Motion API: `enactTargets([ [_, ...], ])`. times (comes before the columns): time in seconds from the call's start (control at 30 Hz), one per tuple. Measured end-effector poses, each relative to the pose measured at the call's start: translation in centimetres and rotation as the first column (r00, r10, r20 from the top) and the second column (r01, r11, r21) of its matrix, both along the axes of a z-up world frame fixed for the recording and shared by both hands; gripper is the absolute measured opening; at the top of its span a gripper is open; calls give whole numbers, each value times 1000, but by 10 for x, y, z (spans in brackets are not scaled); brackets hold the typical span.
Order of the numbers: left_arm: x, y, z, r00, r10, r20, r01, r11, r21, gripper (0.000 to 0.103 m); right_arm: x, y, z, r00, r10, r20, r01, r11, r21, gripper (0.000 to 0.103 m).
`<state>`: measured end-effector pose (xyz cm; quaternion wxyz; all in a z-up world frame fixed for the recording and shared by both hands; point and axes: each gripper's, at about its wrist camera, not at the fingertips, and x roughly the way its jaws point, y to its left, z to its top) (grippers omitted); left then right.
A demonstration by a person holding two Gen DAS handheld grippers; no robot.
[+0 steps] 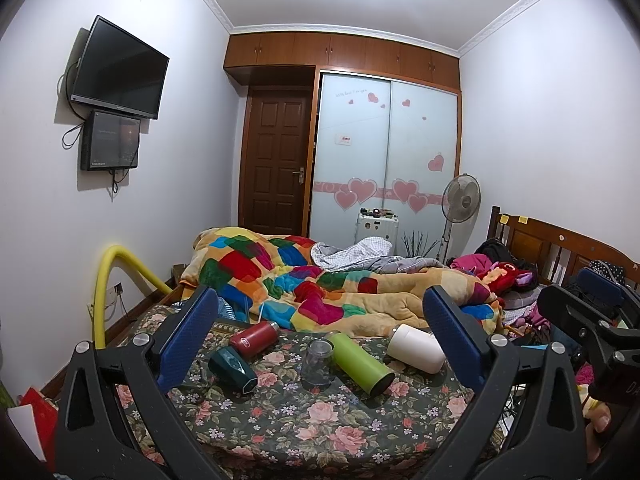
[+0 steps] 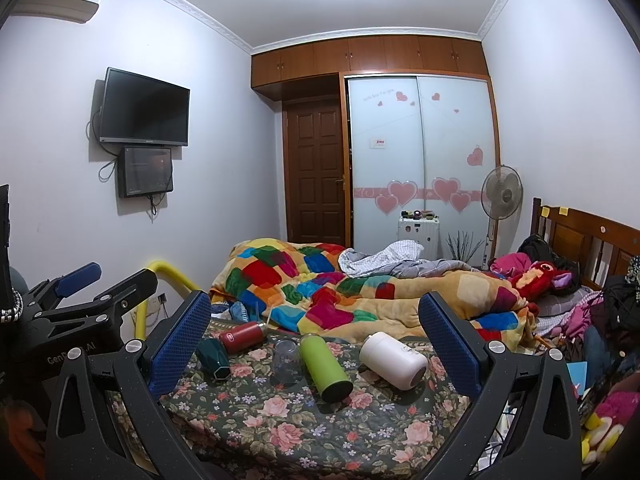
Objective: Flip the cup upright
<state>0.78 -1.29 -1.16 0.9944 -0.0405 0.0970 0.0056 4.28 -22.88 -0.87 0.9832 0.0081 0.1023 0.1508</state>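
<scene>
Five vessels: all on the floral bed cover, in a loose row before the grippers.
Bed [image 1: 320,420]: floral dark cover on the near part; a patchwork quilt [image 1: 280,276] is heaped behind the vessels.
Wardrobe [image 1: 384,152]: frosted sliding doors with pink hearts, at the far wall beside a brown door [image 1: 276,172].
TV [image 1: 120,68]: on the left wall, with a smaller screen [image 1: 110,140] just below it.
Left gripper [image 1: 316,332]: blue pads spread wide, nothing between them; held above the cover, short of the vessels. It also shows at the left edge of the right wrist view [image 2: 80,292].
Right gripper [image 2: 316,332]: pads spread wide as well, holding nothing; it shows at the right edge of the left wrist view [image 1: 592,312].
Green bottle [image 1: 360,364]: lying on its side, base toward the camera, just right of the glass.
White cup [image 1: 416,348]: lying on its side, right of the green bottle and apart from it.
Red bottle [image 1: 254,338]: lying on its side at the quilt's edge, far left of the row.
Teal cup [image 1: 232,368]: on its side, just in front of the red bottle.
Glass [image 1: 318,362]: clear, standing mouth down between the teal cup and the green bottle; whether it touches the bottle I cannot tell.
</scene>
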Motion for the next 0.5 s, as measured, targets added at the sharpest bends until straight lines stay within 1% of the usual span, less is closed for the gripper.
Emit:
enactTargets([
  [0.23,6,0,-3,1000,6,-2,-6,1000,2,103,8,-1,-2,1000,-9,-14,9,1000,-6,103],
  [0.4,32,11,-15,998,12,-65,-13,1000,-18,103,29,-5,-17,998,-28,-63,27,999,-25,103],
  [0.5,56,18,-33,991,15,-135,-20,999,-33,103,49,-4,-30,992,-33,-118,28,999,-41,103],
])
